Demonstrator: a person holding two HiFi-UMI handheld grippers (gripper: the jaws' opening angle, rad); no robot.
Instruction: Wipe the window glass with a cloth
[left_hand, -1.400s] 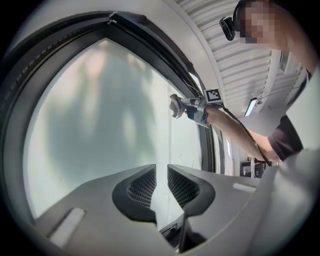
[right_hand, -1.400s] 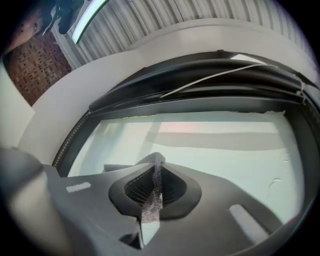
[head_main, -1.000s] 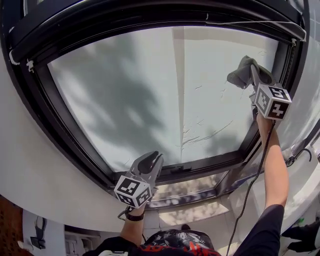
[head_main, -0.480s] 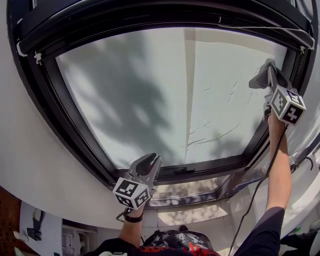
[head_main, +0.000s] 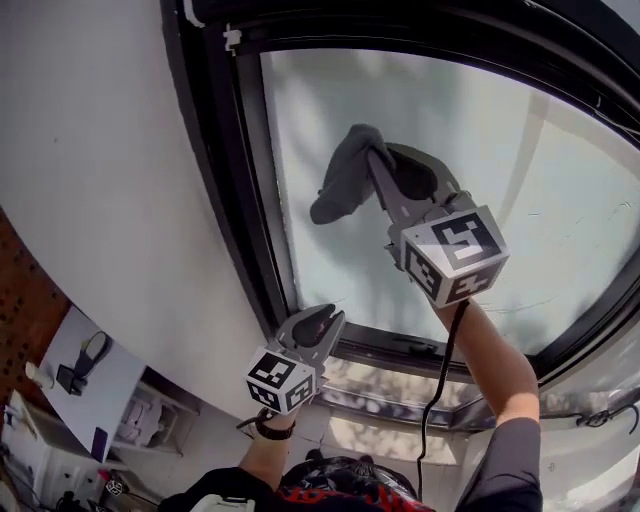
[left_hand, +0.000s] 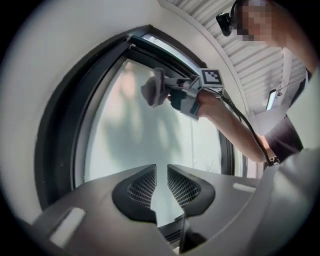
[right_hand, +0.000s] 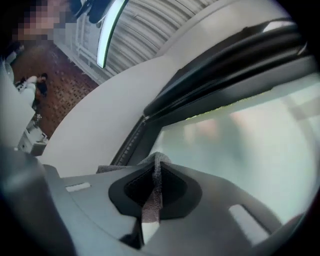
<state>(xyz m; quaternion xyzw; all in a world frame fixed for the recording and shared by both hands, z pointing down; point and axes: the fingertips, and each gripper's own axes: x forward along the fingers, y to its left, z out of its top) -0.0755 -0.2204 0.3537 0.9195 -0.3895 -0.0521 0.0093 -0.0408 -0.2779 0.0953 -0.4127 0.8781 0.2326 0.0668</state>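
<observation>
- Our right gripper (head_main: 374, 160) is clamped on a soft, fuzzy grey cloth (head_main: 343, 188), held against the smooth, hazy window glass (head_main: 540, 190) at upper centre.
- Our left gripper (head_main: 318, 322), at lower centre by the black frame (head_main: 225, 170), holds its ribbed pads (left_hand: 142, 186) slightly apart, with nothing between them.

The right gripper (head_main: 388, 166) has swept the cloth (head_main: 345, 185) leftward across the glass (head_main: 560, 200).
</observation>
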